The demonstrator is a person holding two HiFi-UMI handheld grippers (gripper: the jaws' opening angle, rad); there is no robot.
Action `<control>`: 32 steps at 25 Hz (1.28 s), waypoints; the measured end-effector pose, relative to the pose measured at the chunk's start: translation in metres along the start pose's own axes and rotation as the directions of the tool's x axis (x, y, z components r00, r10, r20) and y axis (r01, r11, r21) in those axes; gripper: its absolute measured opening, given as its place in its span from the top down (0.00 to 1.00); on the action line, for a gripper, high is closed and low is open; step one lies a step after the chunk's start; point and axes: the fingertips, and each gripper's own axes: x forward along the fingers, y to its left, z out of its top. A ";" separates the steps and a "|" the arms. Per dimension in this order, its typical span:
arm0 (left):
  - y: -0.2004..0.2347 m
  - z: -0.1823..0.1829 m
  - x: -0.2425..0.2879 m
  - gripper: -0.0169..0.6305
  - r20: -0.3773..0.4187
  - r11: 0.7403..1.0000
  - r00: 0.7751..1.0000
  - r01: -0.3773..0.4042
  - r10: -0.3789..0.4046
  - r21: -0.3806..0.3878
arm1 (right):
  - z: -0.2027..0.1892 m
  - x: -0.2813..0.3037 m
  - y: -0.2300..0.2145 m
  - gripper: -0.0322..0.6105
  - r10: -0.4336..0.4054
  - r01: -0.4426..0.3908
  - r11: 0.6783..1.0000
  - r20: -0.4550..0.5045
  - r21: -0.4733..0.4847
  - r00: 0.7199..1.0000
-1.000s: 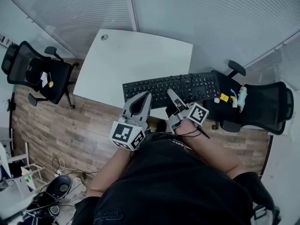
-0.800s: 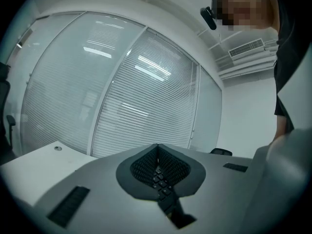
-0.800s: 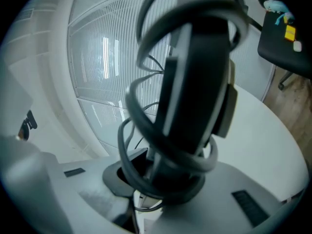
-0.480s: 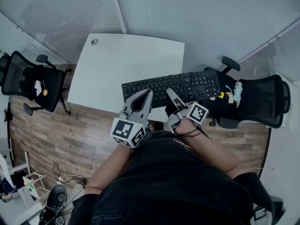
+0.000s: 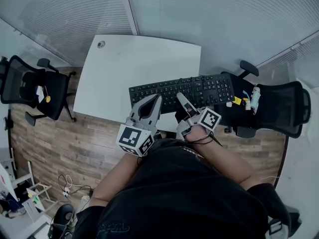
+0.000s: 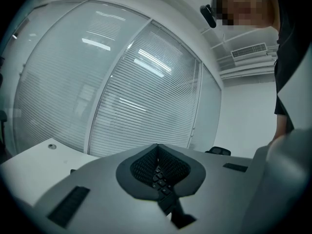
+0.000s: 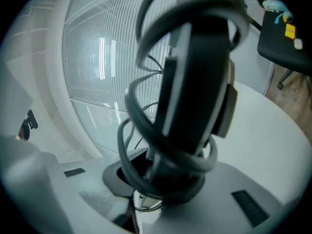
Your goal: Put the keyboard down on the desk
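Note:
A black keyboard (image 5: 199, 89) hangs lengthwise over the front right part of the white desk (image 5: 139, 66), its right end out past the desk's edge. My left gripper (image 5: 155, 101) is shut on its near edge left of the middle; in the left gripper view several keys (image 6: 158, 179) show between the closed pads. My right gripper (image 5: 180, 99) is shut on the near edge a little to the right. In the right gripper view the keyboard (image 7: 195, 82) stands end-on in the jaws with its grey cable (image 7: 139, 126) looped around it.
A black office chair (image 5: 35, 88) stands left of the desk on the wooden floor. Another black chair (image 5: 279, 108) is at the right with small items on its seat. Glass walls with blinds (image 5: 209, 19) lie behind the desk. The desk has a cable hole (image 5: 101, 44).
The keyboard and both grippers keep the same hold and pose. Only the head view has drifted slightly, so the desk sits a bit higher in the frame.

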 end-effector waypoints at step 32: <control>0.169 -0.061 0.036 0.95 -0.272 0.994 0.962 -0.008 -0.022 -0.110 | -0.052 0.164 -0.092 0.80 -0.110 0.112 0.993 -0.093 0.021 0.990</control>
